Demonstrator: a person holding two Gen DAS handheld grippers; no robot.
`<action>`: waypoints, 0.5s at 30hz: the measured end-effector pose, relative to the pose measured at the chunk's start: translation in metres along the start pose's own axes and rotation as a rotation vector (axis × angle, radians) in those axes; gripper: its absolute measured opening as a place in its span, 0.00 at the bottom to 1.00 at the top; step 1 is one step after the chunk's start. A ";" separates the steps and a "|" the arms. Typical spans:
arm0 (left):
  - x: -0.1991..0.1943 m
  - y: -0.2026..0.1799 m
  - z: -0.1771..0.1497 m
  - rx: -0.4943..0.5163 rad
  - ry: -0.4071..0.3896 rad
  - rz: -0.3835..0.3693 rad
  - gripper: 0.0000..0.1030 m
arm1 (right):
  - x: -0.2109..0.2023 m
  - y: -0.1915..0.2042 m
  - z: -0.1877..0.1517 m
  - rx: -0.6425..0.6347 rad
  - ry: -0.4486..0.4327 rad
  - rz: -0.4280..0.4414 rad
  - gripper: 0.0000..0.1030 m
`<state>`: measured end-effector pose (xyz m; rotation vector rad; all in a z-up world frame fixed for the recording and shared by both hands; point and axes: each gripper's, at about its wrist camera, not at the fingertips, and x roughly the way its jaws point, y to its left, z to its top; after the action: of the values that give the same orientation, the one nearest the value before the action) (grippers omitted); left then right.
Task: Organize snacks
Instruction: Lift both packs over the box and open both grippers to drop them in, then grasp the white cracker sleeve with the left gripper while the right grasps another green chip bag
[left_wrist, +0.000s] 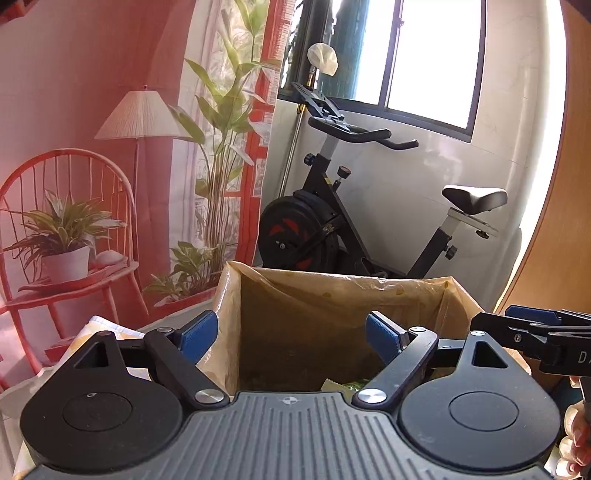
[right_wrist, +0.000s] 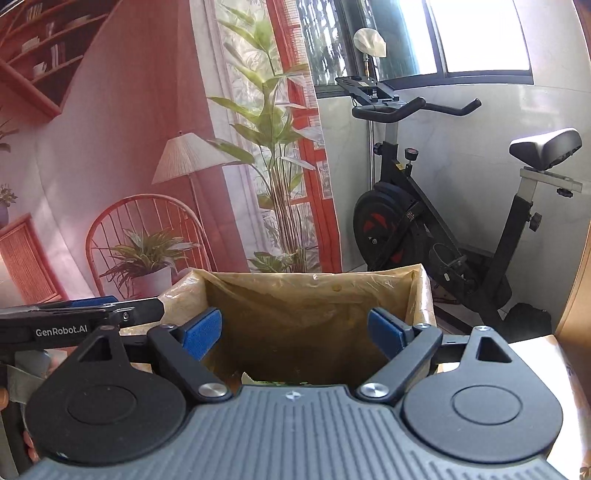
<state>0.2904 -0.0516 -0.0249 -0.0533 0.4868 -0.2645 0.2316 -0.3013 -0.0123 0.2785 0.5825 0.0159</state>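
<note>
- The printed backdrop (left_wrist: 92, 110) is the biggest thing ahead of you: a red-toned room scene with a lamp, a chair and leafy plants, hanging behind everything on the left.
- Beside it, to the right, stands a black exercise bike (left_wrist: 332, 221) against a pale wall, under a window (left_wrist: 424, 62); your right wrist view shows the same bike (right_wrist: 424, 229) with its saddle high on the right.
- The cardboard box (left_wrist: 461, 299) sits straight in front of both your grippers, open at the top and lined with a yellowish plastic bag (left_wrist: 332, 295). In the right wrist view the box (right_wrist: 421, 295) fills the middle, its far rim running level below the backdrop.
- Your left gripper (left_wrist: 291, 336) is spread wide with nothing between its blue pads (left_wrist: 195, 334), and it hangs over the near rim of the box.
- Your right gripper (right_wrist: 293, 332) is likewise spread wide and empty, also over the near rim; from the left view its tip (left_wrist: 532, 325) comes in at the right edge, just beside the box's right rim.
- The snacks (left_wrist: 351, 386) lie at the bottom of the box near its front wall: you see only a scrap of green and pale wrapper above the gripper body. The right view shows the same scrap (right_wrist: 269, 381), too little to tell what kind.
</note>
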 end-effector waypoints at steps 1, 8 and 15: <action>-0.010 0.001 -0.004 0.005 -0.001 0.012 0.86 | -0.007 0.001 -0.004 -0.011 -0.005 0.005 0.86; -0.082 0.010 -0.051 0.057 0.016 0.064 0.86 | -0.058 0.015 -0.048 -0.084 -0.012 0.084 0.86; -0.116 0.017 -0.120 -0.015 0.105 0.067 0.85 | -0.087 0.015 -0.113 -0.074 0.048 0.082 0.86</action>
<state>0.1398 -0.0030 -0.0799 -0.0374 0.5935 -0.1990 0.0983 -0.2660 -0.0511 0.2300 0.6167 0.1234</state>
